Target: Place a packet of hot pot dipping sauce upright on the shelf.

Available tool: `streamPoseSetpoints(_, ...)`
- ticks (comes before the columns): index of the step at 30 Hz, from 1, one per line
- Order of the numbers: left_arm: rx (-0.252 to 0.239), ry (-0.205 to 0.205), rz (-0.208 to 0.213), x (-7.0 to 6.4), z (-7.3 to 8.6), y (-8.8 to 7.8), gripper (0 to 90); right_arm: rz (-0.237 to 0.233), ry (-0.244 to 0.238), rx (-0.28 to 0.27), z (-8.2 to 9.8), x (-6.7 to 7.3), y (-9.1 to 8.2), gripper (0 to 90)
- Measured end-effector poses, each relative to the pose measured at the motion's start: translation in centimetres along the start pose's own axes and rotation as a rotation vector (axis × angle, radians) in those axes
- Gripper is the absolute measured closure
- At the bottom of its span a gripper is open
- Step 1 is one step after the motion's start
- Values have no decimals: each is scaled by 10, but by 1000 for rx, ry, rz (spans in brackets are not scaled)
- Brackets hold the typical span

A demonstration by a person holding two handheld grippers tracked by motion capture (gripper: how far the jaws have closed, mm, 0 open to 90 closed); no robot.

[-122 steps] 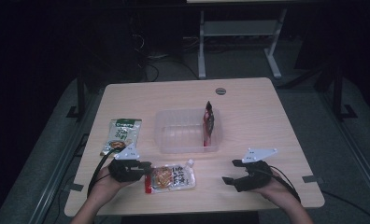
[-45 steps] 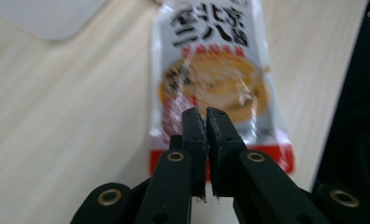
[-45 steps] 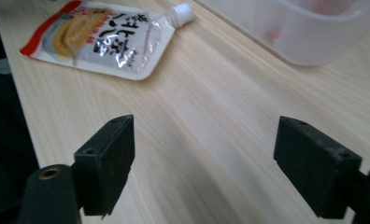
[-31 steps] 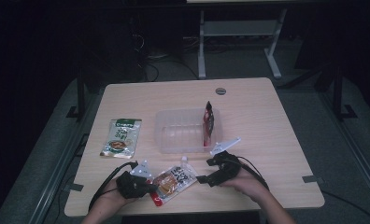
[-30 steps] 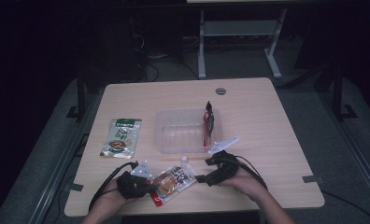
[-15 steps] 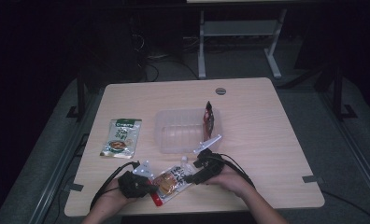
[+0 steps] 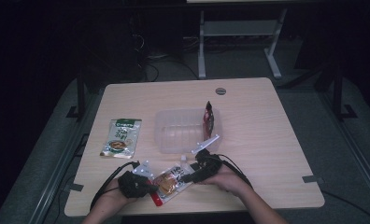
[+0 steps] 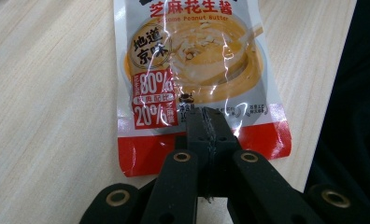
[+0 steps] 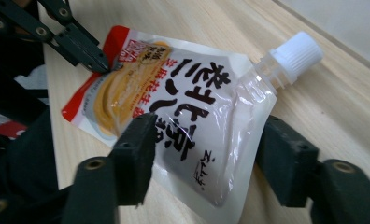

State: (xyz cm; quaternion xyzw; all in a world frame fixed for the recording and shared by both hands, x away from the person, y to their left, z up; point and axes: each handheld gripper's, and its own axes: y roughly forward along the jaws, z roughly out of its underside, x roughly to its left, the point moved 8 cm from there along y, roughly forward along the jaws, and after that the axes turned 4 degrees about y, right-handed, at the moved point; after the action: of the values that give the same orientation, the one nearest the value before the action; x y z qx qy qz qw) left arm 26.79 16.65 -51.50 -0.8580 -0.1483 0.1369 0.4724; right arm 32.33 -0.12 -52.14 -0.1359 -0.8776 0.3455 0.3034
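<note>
Pale wood table (image 7: 267,121), dark room behind. Near front edge, lying flat: spouted sauce pouch (image 7: 171,181) w/ red bottom band, orange-brown sauce picture, black characters, white screw cap (image 9: 296,50) at spout end.

Left gripper (image 7: 151,185) at pouch's red end, held in left hand (image 7: 127,186). In left gripper view, jaws pressed together, clenched on bottom edge of pouch (image 8: 192,70) just above red strip; pouch stretched flat on tabletop (image 8: 52,116) beyond the tips. Same gripper seen in right gripper view, top left, black tips (image 9: 96,59) pinching the red corner.

Right gripper (image 7: 191,176) at spout end, held in right hand (image 7: 223,175), grey plate (image 7: 206,143) sticking up on top. In right gripper view, jaws spread wide, released, one each side of pouch (image 9: 183,121): left jaw's inner face at or touching the printed side, right jaw just beside the clear gusset by the spout (actual contact there hard to tell). Not clamped.

Behind pouch, mid-table: clear plastic tub (image 7: 174,137), rectangular. Dark red packet (image 7: 209,119) standing upright on edge at tub's right end; inside or against wall, can't tell. Left of tub, well apart: green-and-white flat packet (image 7: 121,136) lying face up. Round grommet (image 7: 220,90) in tabletop near far edge. White stand legs (image 7: 239,35) on floor beyond table
</note>
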Motion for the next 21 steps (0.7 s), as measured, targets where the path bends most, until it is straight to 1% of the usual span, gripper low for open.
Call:
streamPoseSetpoints(2, 2, 0, 1, 0, 0, 0, 898, -42, -1, 8, -1, 3, 3, 473)
streamPoseSetpoints(3, 2, 1, 2, 0, 0, 0, 898, -44, -20, 10, -1, 4, 5, 479)
streamPoseSetpoints(5, 6, 7, 5, 1, 0, 0, 898, -40, -29, 16, -2, 5, 6, 498)
streamPoseSetpoints(7, 6, 6, 8, 1, 0, 0, 898, -65, -17, 19, -1, 3, 5, 540)
streamPoseSetpoints(9, 8, 7, 9, 1, 1, 0, 898, -76, -10, 22, 1, 0, 3, 605)
streamPoseSetpoints(10, 8, 7, 9, 1, 0, 0, 898, -90, -1, 21, 2, -1, 3, 636)
streamPoseSetpoints(12, 9, 9, 6, 1, 0, 0, 898, -107, 16, 13, 3, -3, 2, 687)
streamPoseSetpoints(13, 9, 9, 5, 1, 0, 0, 898, -119, 20, -1, 2, -2, 3, 718)
streamPoseSetpoints(14, 9, 9, 7, 1, 0, 0, 898, -127, 26, -5, 2, -2, 2, 760)
streamPoseSetpoints(16, 8, 8, 9, 1, 0, 0, 898, -137, 3, -24, 0, 1, -1, 837)
streamPoseSetpoints(17, 8, 10, 10, 1, 1, -1, 898, -134, -18, -32, -1, 2, -2, 861)
streamPoseSetpoints(18, 8, 10, 11, 1, 1, -1, 898, -130, -33, -35, -2, 3, -3, 870)
streamPoseSetpoints(19, 0, 1, 11, 1, 0, 0, 898, -121, -59, -38, -2, 3, -3, 877)
streamPoseSetpoints(20, 2, 2, 12, 1, 0, 0, 898, -122, -65, -39, -2, 5, -3, 881)
streamPoseSetpoints(21, 12, 13, 14, 2, 1, -1, 898, -123, -69, -39, -2, 6, -4, 884)
